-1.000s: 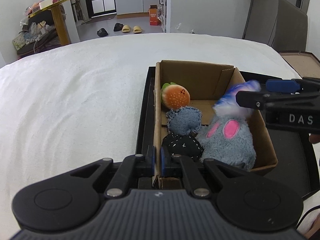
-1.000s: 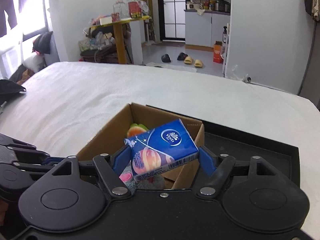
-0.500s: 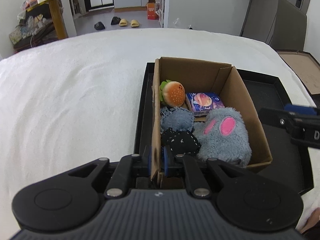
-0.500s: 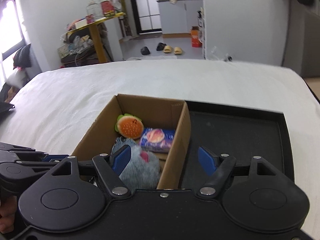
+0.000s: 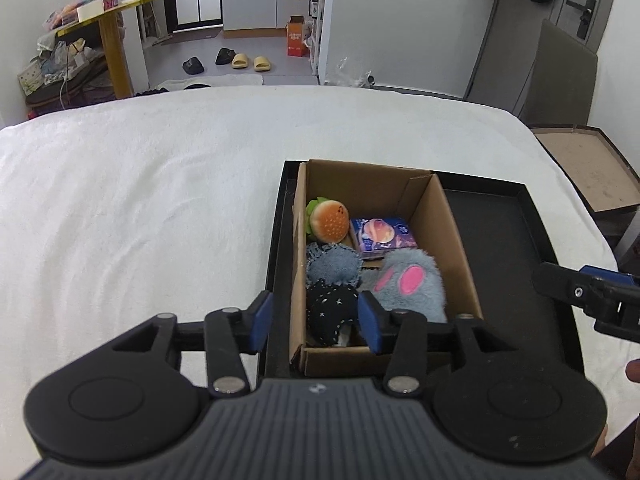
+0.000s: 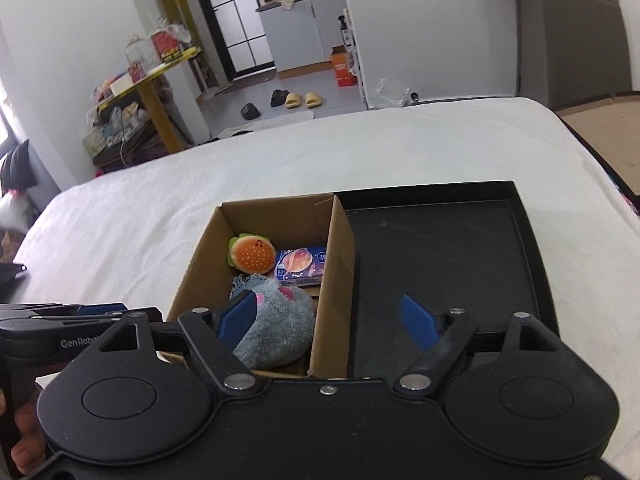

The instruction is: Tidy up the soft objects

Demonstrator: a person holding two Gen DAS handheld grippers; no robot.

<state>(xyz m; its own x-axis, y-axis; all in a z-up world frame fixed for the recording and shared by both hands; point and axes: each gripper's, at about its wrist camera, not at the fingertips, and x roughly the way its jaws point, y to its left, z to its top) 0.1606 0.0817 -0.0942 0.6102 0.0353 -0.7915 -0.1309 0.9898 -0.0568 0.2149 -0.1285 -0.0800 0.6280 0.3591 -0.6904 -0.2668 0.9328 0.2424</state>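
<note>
An open cardboard box (image 5: 450, 236) (image 6: 340, 256) stands in the left part of a black tray (image 5: 500, 232) (image 6: 440, 256). In it lie a burger plush (image 5: 329, 221) (image 6: 254, 255), a blue tissue pack (image 5: 382, 233) (image 6: 301, 265), a grey plush with pink ears (image 5: 412, 286) (image 6: 276, 328), a denim pad (image 5: 332, 267) and a dark stitched pad (image 5: 332, 312). My left gripper (image 5: 314, 322) is open and empty, its fingers either side of the box's near left wall. My right gripper (image 6: 330, 320) is open and empty, its fingers either side of the box's right wall.
The tray lies on a white blanket (image 5: 140, 208) that covers the surface. A brown board (image 5: 588, 168) lies off the right edge. A yellow table (image 5: 112, 36), slippers (image 5: 248, 62) and an orange carton (image 5: 296, 42) stand on the floor beyond.
My right gripper let go of the tissue pack, which now lies in the box, and drew back. My left gripper opened off the box's left wall.
</note>
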